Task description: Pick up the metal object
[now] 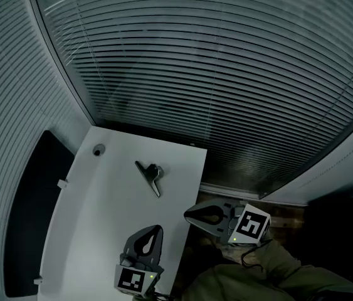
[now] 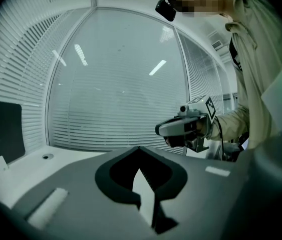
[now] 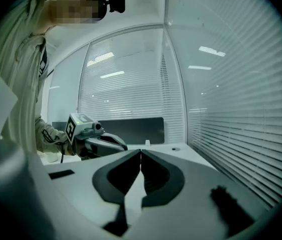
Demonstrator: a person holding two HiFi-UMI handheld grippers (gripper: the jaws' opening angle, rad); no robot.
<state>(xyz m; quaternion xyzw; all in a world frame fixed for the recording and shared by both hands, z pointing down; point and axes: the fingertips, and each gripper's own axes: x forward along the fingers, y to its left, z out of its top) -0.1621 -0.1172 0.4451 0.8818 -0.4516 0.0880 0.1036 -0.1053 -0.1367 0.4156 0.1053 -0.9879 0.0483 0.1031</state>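
Observation:
The metal object point(image 1: 151, 175), a small grey angled piece with a rounded knob, lies on the white table point(image 1: 101, 218) near the middle. My left gripper point(image 1: 158, 228) hovers over the table's near edge, a short way in front of the object, its jaws shut and empty. My right gripper point(image 1: 187, 215) hangs just off the table's right edge, also shut with nothing held. In the left gripper view the jaws point(image 2: 139, 148) meet at the tip and the right gripper point(image 2: 183, 126) shows beyond. The right gripper view shows its jaws point(image 3: 141, 150) together. The object is hidden in both gripper views.
Slatted blinds point(image 1: 226, 74) cover the glass walls behind and beside the table. A dark panel point(image 1: 35, 212) runs along the table's left side with white clips point(image 1: 62, 182). A round cable hole point(image 1: 98, 149) sits at the far left corner. The person's sleeve point(image 1: 258, 274) is at bottom right.

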